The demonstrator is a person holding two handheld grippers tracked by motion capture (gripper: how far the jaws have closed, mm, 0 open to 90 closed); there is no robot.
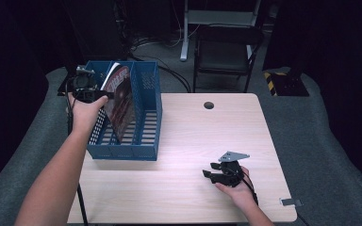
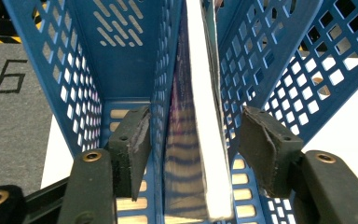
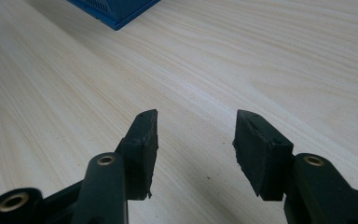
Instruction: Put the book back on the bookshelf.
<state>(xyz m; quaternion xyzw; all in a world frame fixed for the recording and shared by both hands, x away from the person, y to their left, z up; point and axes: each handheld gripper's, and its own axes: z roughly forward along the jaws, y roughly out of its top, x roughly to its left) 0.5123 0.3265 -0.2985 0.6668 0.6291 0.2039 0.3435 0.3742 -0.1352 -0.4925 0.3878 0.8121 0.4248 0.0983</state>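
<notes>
A blue mesh file organizer [image 1: 122, 153] stands on the left part of the light wood table [image 1: 207, 141]. A dark red magazine [image 1: 122, 106] stands tilted in one of its slots. My left gripper [image 1: 94, 92] is above the organizer's far left. In the left gripper view it [image 2: 198, 140] is open, and its jaws straddle the magazine's white edge [image 2: 205, 116] and a blue divider [image 2: 161, 93] without touching the pages. My right gripper [image 1: 209, 169] rests low over the table at the near right. It [image 3: 196, 121] is open with bare wood between its jaws.
A black chair [image 1: 226, 47] and a desk leg stand beyond the table's far edge. A round cable hole [image 1: 209, 105] sits near the far middle. A metal clip [image 1: 290, 202] lies at the near right corner. The organizer's corner [image 3: 116, 9] is far ahead of the right gripper.
</notes>
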